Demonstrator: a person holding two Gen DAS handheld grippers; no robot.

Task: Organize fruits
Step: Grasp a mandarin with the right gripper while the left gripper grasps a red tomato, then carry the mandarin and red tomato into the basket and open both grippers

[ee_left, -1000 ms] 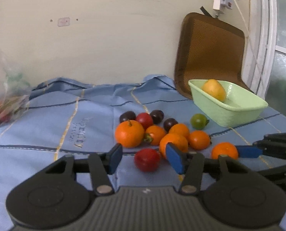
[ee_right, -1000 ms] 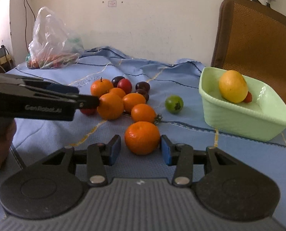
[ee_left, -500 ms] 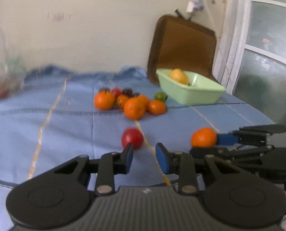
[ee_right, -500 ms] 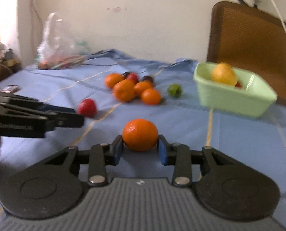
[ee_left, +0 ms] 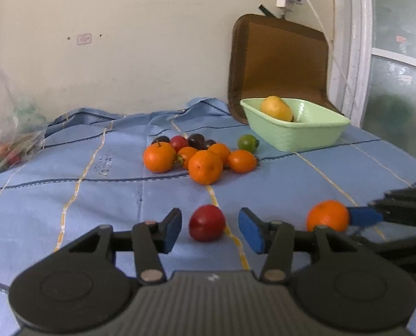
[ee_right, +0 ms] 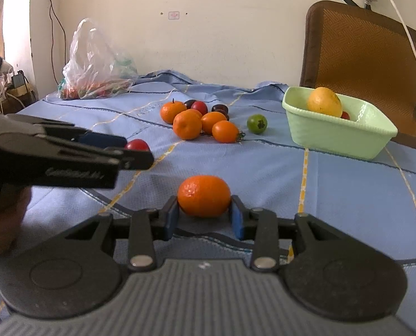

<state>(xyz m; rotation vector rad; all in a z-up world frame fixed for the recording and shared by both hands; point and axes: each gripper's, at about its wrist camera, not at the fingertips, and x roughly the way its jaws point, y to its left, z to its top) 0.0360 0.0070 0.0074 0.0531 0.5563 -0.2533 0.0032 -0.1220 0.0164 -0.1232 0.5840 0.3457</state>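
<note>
Your left gripper (ee_left: 210, 231) is opening — its blue pads stand clear on either side of the red tomato (ee_left: 207, 223), which rests on the blue cloth (ee_left: 96, 196). Your right gripper (ee_right: 203, 219) has its pads against both sides of an orange (ee_right: 203, 196), though the jaws are easing apart. Beyond lies the heap of fruit (ee_right: 199, 120) — then the green basket (ee_right: 336, 137) holding a yellow fruit (ee_right: 324, 102), at the far right.
</note>
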